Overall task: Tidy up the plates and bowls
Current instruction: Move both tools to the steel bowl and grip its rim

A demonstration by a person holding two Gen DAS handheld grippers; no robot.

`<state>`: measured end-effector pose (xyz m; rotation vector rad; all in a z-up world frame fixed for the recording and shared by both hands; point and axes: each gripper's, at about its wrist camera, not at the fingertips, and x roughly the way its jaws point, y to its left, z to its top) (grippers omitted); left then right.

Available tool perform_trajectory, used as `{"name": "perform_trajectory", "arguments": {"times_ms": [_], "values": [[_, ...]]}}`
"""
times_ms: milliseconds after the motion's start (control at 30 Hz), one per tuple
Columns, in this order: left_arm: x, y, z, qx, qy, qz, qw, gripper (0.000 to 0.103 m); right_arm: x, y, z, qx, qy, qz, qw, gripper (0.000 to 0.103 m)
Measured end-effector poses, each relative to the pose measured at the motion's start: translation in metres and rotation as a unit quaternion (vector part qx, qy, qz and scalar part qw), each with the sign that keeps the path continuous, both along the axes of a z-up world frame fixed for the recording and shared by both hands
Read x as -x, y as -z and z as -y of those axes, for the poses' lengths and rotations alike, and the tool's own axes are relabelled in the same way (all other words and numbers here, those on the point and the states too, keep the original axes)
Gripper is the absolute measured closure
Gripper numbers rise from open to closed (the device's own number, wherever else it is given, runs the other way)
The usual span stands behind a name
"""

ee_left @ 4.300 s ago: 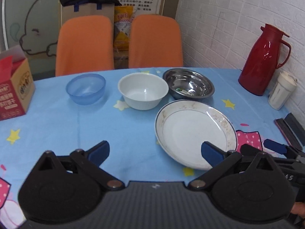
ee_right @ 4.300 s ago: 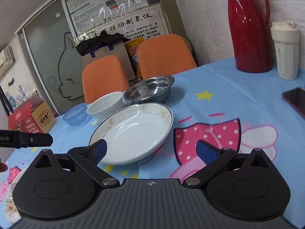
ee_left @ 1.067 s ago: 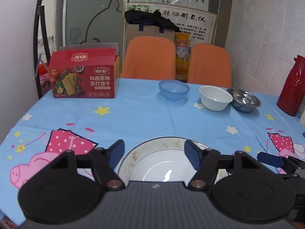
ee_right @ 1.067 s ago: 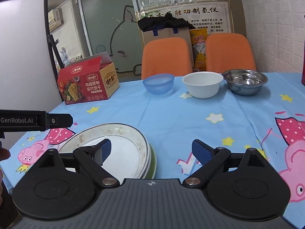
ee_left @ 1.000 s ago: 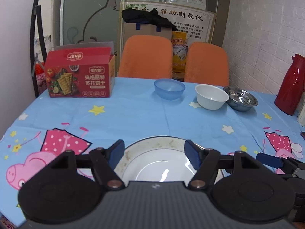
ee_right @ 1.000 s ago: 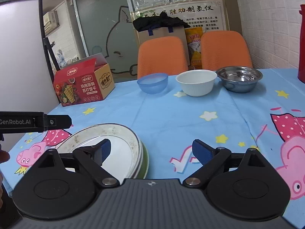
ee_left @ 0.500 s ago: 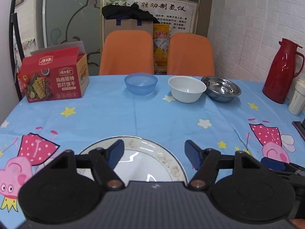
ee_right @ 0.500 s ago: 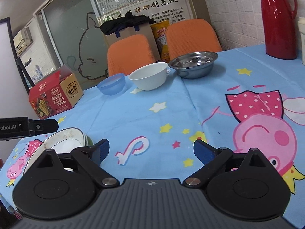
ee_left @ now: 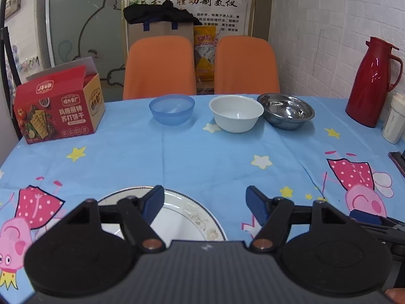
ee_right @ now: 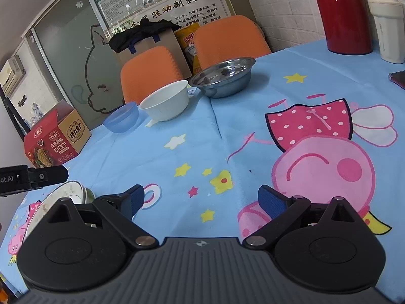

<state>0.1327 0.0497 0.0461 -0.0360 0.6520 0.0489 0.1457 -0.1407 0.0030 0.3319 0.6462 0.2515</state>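
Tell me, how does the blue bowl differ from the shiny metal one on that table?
The blue bowl is see-through plastic; the metal bowl is mirror-bright steel. The blue bowl looks narrower, the metal bowl wider with a flared rim. The blue one stands apart from the white bowl; the metal one sits close beside it. Both stand upright and empty.

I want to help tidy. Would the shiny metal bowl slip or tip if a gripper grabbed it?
The metal bowl looks smooth and glossy, so it may slip a little. Its thin rim probably gives the fingers something to pinch. It sits wide and low, so tipping seems unlikely.
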Motion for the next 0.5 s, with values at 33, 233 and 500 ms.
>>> {"name": "perform_trajectory", "arguments": {"times_ms": [33, 233, 500], "values": [[-0.002, 0.0, 0.001, -0.001, 0.0, -0.001, 1.0, 0.031, -0.001, 0.0, 0.001, -0.001, 0.0, 0.0, 1.0, 0.0], [-0.018, -0.002, 0.007, -0.012, 0.007, -0.005, 0.9999, 0.031, -0.012, 0.001, 0.011, -0.007, 0.002, -0.004, 1.0, 0.0], [-0.091, -0.045, 0.013, 0.021, 0.077, 0.005, 0.9968, 0.031, -0.067, -0.041, 0.03, 0.013, -0.004, 0.044, 0.999, 0.0]]}}
